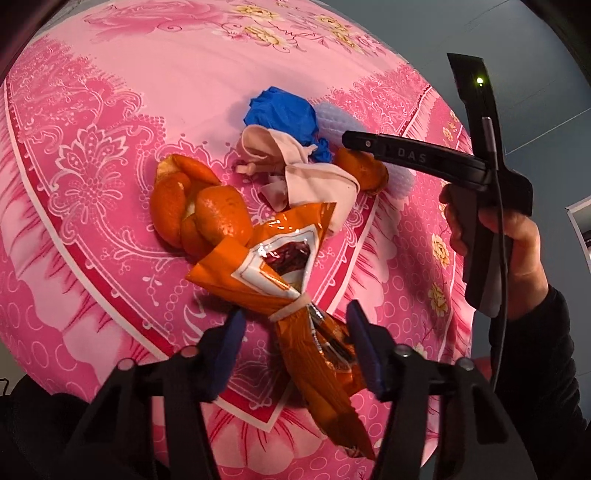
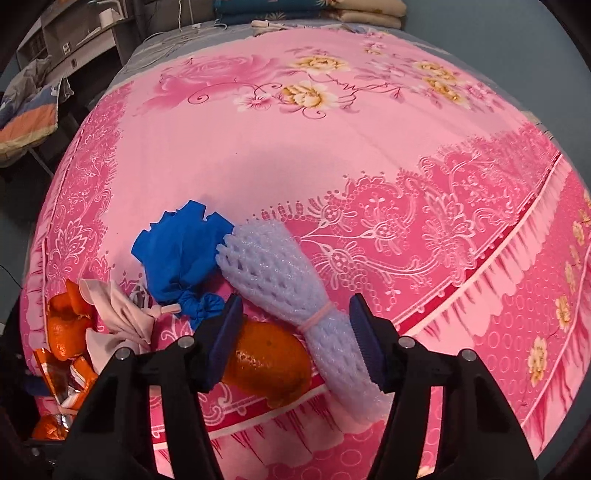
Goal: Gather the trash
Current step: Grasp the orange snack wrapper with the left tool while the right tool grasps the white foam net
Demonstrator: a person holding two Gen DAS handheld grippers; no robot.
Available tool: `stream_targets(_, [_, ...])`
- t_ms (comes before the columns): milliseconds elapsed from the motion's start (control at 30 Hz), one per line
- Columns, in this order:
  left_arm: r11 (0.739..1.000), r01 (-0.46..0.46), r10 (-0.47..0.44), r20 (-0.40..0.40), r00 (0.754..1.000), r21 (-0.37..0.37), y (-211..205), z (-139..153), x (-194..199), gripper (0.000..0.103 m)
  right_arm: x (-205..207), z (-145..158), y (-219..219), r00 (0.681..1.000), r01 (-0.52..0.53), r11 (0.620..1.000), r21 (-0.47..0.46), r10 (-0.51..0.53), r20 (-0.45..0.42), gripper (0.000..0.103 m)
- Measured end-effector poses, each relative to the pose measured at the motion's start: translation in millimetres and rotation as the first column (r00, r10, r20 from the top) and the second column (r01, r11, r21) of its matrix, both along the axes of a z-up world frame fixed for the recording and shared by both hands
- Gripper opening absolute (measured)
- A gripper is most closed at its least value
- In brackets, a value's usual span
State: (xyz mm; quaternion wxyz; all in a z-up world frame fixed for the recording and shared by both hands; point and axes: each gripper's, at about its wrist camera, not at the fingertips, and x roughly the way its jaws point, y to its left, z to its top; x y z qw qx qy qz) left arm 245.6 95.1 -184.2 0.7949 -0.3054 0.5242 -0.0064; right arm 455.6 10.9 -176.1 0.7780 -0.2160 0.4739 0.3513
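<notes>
A heap of trash lies on the pink flowered bedsheet (image 2: 295, 147). My left gripper (image 1: 297, 343) stands open astride an orange snack bag (image 1: 273, 266) tied with a band; its right pad is at the bag, its left pad is apart. Beyond lie orange peels (image 1: 199, 218), a beige rag (image 1: 314, 177), a blue wad (image 1: 284, 114) and another peel (image 1: 364, 166). My right gripper (image 2: 293, 336) is open over a white foam net (image 2: 280, 273) and an orange peel (image 2: 269, 362), both between its fingers. The blue wad (image 2: 181, 254) and beige rag (image 2: 122, 314) lie left of it.
A hand (image 1: 517, 236) holds the right gripper at the right of the left wrist view. Shelves and a draped quilt (image 2: 29, 107) stand beyond the bed's far left. Folded blankets (image 2: 314, 9) lie at the far end. The sheet's edge drops off at the near right.
</notes>
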Motion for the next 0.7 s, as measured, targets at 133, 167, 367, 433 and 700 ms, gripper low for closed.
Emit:
stream_targets(133, [1.0,0.028,-0.028,0.012,1.0,0.009,-7.0,1.2,2.2,0.037,1.9,-6.1,3.4,1.0,0.009,1.0,-0.016,-0.009,0.004,0.048])
stream_targets(167, [0.999,0.034,-0.035,0.018,0.999,0.018,-9.2,2.6,2.3,0.036,2.5,-6.9,4.2,1.0,0.009,1.0,-0.019,-0.009,0.005,0.047])
stream_targets(367, [0.998,0.045,-0.046,0.037,0.998,0.046,-11.8,6.7,1.5,0.03,0.6,-9.6,7.5,0.999,0.028,0.998,-0.057,-0.027,0.029,0.03])
stream_targets(433, [0.998,0.047,-0.049,0.043,0.998,0.048,-10.1,8.2,2.6,0.029,-2.2,-7.5,6.3,0.999,0.035,0.998,-0.054,-0.033,0.042,0.024])
stream_targets(700, [0.997,0.045,-0.05,0.077,0.996,0.057,-4.4,22.0,-4.8,0.029,-9.5,11.3,-10.2,0.995,0.092,0.996,0.018,-0.092,0.037,0.022])
